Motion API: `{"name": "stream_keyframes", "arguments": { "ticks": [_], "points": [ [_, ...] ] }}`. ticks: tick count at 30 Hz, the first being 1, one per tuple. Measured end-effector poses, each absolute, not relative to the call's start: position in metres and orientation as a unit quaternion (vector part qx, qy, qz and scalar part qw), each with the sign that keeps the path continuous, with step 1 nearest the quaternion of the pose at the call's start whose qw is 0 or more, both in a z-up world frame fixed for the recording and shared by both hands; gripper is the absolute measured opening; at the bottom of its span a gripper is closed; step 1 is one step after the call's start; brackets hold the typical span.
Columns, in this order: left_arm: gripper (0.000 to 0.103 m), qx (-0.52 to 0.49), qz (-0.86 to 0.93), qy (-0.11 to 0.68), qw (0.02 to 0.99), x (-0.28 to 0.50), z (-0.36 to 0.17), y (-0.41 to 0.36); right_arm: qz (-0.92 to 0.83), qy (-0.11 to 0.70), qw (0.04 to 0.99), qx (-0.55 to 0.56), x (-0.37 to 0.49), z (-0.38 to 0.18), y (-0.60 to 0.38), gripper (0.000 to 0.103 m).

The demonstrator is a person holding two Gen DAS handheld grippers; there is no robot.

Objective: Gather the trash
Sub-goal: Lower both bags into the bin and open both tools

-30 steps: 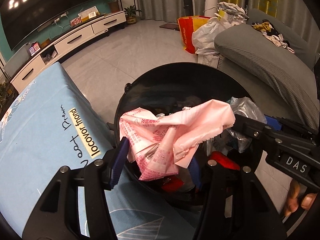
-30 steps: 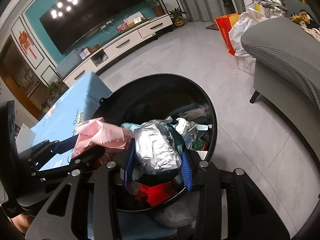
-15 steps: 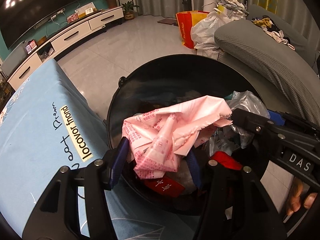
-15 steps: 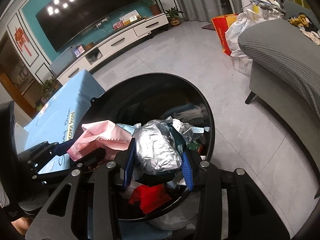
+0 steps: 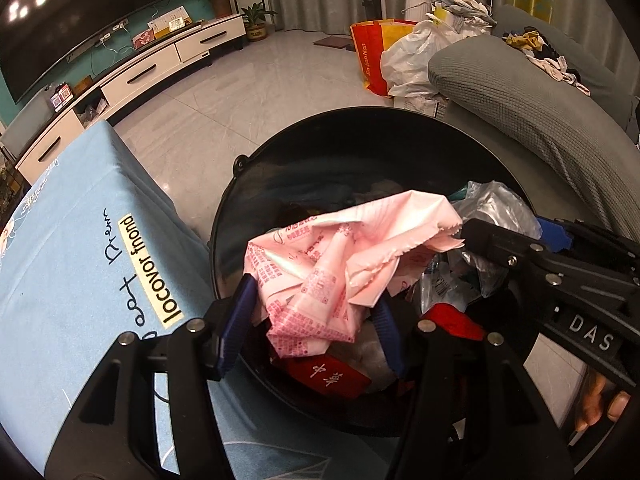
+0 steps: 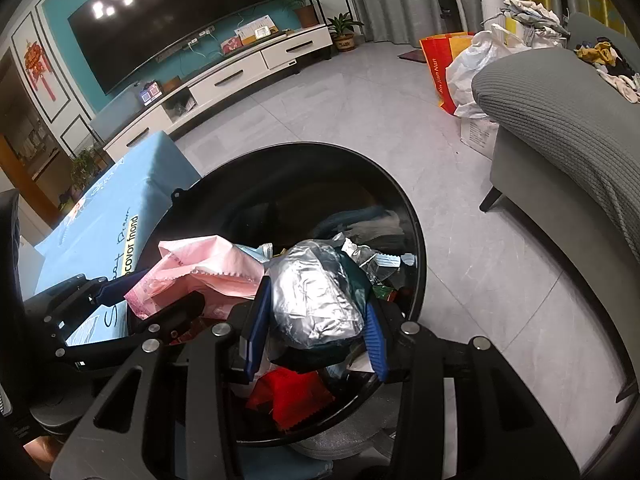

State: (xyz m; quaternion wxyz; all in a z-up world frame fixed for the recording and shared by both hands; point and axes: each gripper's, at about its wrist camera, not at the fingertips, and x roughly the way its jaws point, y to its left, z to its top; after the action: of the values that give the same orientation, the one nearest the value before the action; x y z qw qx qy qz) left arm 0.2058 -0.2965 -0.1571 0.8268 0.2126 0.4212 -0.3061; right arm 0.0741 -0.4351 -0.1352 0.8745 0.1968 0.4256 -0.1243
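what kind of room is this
Most likely a home living room: a large wall-mounted TV above a long white media cabinet, a grey sofa across the tiled floor, and potted plants by the curtains.

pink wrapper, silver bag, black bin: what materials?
Pink wrapper: thin plastic film, by the look; soft crumples, serrated edge, printed text. Silver bag: metallised foil or film; shiny crinkles. Black bin: glossy, probably hard plastic; reflective inner wall.

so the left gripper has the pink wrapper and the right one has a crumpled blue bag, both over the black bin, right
Not quite: the right gripper holds a crumpled silver foil bag, not a blue one, as the right wrist view shows. The rest stands: the left gripper holds the pink wrapper, both over the black bin.
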Motion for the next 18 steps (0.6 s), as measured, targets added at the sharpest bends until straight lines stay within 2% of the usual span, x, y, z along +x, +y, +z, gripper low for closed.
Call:
{"name": "stream_keyframes", "arguments": {
  "ticks": [18],
  "points": [
    [0.059, 0.226, -0.301, 0.416, 0.828, 0.2041, -0.1578, -0.2949, -0.129, 0.429, 0.874, 0.189, 0.0751, -0.1325, -0.4385, 0.043]
  ]
}}
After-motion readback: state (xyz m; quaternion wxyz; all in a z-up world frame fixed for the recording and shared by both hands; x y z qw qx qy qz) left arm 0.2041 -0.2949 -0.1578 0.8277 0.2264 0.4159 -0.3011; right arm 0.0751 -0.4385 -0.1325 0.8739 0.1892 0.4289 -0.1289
